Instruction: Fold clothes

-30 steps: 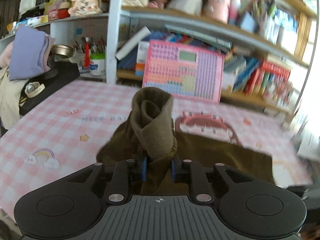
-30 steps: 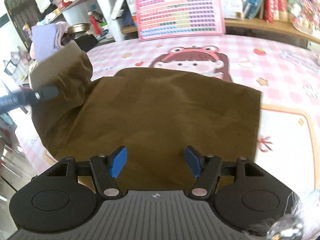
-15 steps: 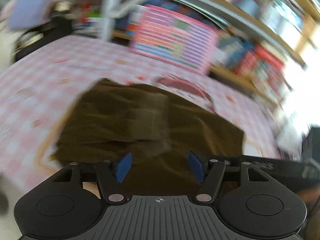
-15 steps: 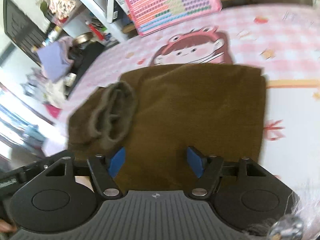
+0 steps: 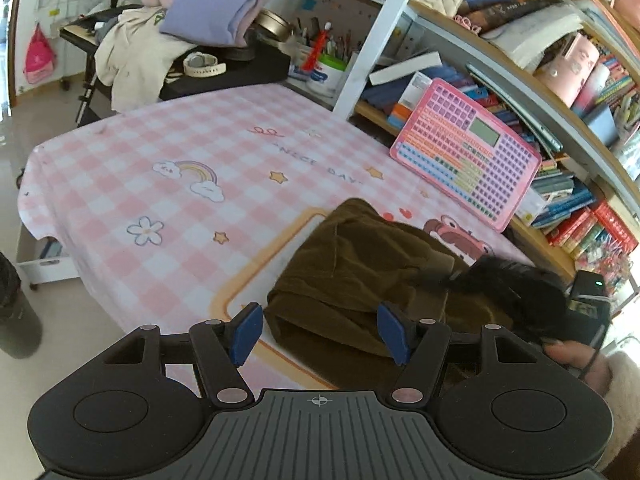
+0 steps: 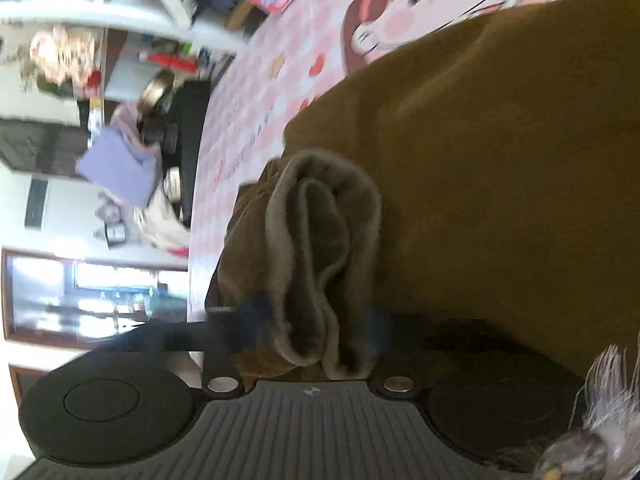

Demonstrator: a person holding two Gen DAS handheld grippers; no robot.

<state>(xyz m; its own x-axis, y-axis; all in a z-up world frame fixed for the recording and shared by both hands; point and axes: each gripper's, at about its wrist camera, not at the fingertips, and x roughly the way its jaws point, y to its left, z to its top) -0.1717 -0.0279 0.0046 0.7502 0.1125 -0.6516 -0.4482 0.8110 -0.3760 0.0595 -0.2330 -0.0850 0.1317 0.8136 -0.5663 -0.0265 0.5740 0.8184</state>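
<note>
A brown garment point(image 5: 360, 276) lies folded on the pink checked tablecloth point(image 5: 160, 184). My left gripper point(image 5: 320, 332) hovers open over the garment's near left corner, with nothing between its blue pads. In the same view, my right gripper point(image 5: 520, 288) is a dark blur over the garment's right part, with a hand point(image 5: 576, 360) behind it. In the right wrist view, which is rolled sideways, my right gripper point(image 6: 320, 320) has the rolled sleeve cuff point(image 6: 320, 240) between its blurred pads. Its jaws are closing and press on the cuff. The rest of the brown garment point(image 6: 500, 160) spreads beyond.
A pink toy tablet point(image 5: 468, 152) leans on the bookshelf point(image 5: 520, 60) behind the table. A pen pot point(image 5: 328, 68), a black stand point(image 5: 240, 68) and a pile of folded clothes point(image 5: 208, 0) sit at the far left. The table edge point(image 5: 60, 240) drops off at the left.
My left gripper let go of the sleeve cuff, opened and drew back to the garment's left corner. My right gripper rolled sideways, moved onto the cuff and closed around it.
</note>
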